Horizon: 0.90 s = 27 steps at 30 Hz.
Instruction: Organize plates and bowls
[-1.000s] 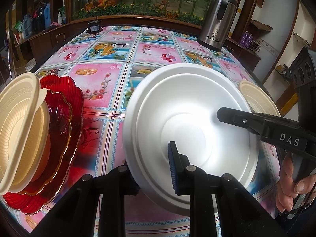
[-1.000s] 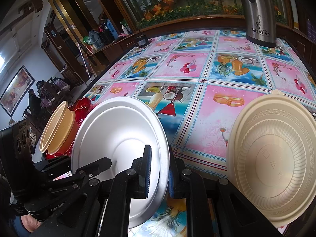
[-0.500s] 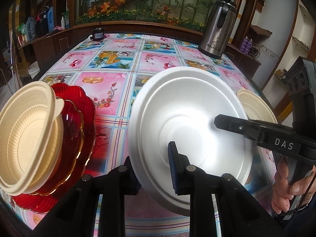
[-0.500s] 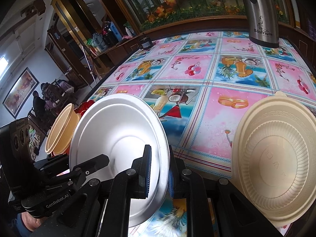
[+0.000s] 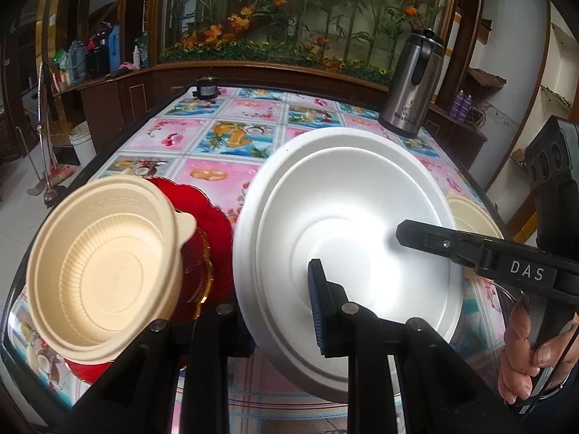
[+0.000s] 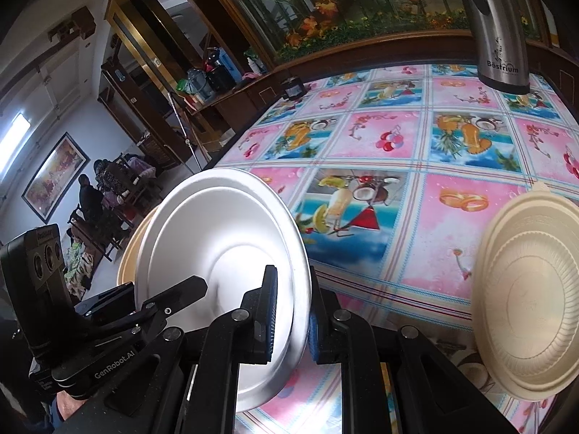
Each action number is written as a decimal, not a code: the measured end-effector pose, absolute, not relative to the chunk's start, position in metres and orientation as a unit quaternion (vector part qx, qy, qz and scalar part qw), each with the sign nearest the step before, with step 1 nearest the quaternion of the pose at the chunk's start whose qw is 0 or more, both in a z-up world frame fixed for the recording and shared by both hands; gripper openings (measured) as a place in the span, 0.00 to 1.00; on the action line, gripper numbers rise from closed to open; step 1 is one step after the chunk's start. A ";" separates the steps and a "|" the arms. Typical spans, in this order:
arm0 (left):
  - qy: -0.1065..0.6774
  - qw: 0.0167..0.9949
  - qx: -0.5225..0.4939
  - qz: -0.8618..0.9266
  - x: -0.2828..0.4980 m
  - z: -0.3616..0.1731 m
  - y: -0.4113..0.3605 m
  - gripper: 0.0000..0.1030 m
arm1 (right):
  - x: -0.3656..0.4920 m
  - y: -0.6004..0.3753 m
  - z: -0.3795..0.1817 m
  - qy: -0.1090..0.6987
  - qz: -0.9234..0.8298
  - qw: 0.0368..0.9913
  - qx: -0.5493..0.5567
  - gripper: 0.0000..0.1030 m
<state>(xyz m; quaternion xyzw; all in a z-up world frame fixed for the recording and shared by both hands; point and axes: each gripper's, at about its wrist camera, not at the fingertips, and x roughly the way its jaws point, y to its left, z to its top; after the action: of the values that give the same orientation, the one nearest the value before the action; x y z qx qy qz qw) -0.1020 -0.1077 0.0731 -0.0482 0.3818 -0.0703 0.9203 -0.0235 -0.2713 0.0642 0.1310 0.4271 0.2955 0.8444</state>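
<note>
Now, left wrist view: the left tongs (image 5: 278, 311) are pinching the near rim of the white plate (image 5: 343, 246), their jaws all but closed on it, and the plate is filling the centre of the frame, tilted up off the bench (image 5: 224, 133). Compared with a second ago, more of the room is showing above the bench and the plate is sitting higher, so the plate is probably being carried toward a stack. At lower left, a beige bowl (image 5: 105, 271) is resting on red glass plates (image 5: 210, 238). At right, the right tongs (image 5: 427, 237) are gripping the plate's opposite rim, with "DAS" readable on the arm and a hand (image 5: 532, 347) holding the grip. A steel flask (image 5: 412, 86) at upper right is reading roughly "Bastrium".

Next, right wrist view: the right tongs (image 6: 291, 322) are nearly closed on the white plate (image 6: 220, 249), standing on edge at centre left. The left tongs (image 6: 173, 294) are entering from lower left, labelled "GenRobot.AI". A second beige bowl (image 6: 532, 289) is lying at the right edge, and the flask (image 6: 495, 25) is reading "Bastrium".
</note>
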 end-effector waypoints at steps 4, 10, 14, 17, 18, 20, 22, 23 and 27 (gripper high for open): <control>0.369 0.926 -0.051 -0.056 -0.107 0.082 -0.096 0.20 | -0.024 -0.260 0.073 0.420 0.301 0.846 0.130 0.15; 0.353 0.933 -0.057 -0.038 -0.114 0.095 -0.076 0.20 | -0.022 -0.239 0.084 0.418 0.312 0.842 0.137 0.15; 0.338 0.939 -0.063 -0.019 -0.121 0.105 -0.058 0.20 | -0.018 -0.222 0.090 0.424 0.327 0.832 0.147 0.15; 0.329 0.942 -0.074 -0.003 -0.126 0.111 -0.039 0.20 | -0.016 -0.205 0.097 0.424 0.337 0.828 0.144 0.15; 0.326 0.942 -0.077 0.003 -0.128 0.113 -0.034 0.20 | -0.015 -0.196 0.099 0.425 0.341 0.827 0.140 0.15; 0.322 0.943 -0.081 0.016 -0.131 0.116 -0.022 0.20 | -0.013 -0.185 0.102 0.427 0.346 0.824 0.136 0.15; 0.319 0.943 -0.088 0.028 -0.134 0.118 -0.008 0.20 | -0.010 -0.169 0.105 0.432 0.354 0.819 0.132 0.15; 0.317 0.943 -0.092 0.033 -0.135 0.119 -0.002 0.20 | -0.008 -0.162 0.107 0.436 0.356 0.816 0.131 0.15; 0.327 0.938 -0.107 0.052 -0.135 0.114 0.022 0.20 | 0.001 -0.131 0.108 0.452 0.366 0.804 0.127 0.15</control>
<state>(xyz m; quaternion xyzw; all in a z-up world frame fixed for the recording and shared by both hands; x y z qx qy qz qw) -0.1351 0.0225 0.1136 -0.1073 0.3266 0.0518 0.9376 0.0006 -0.1312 0.1075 0.1265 0.4515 0.3657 0.8040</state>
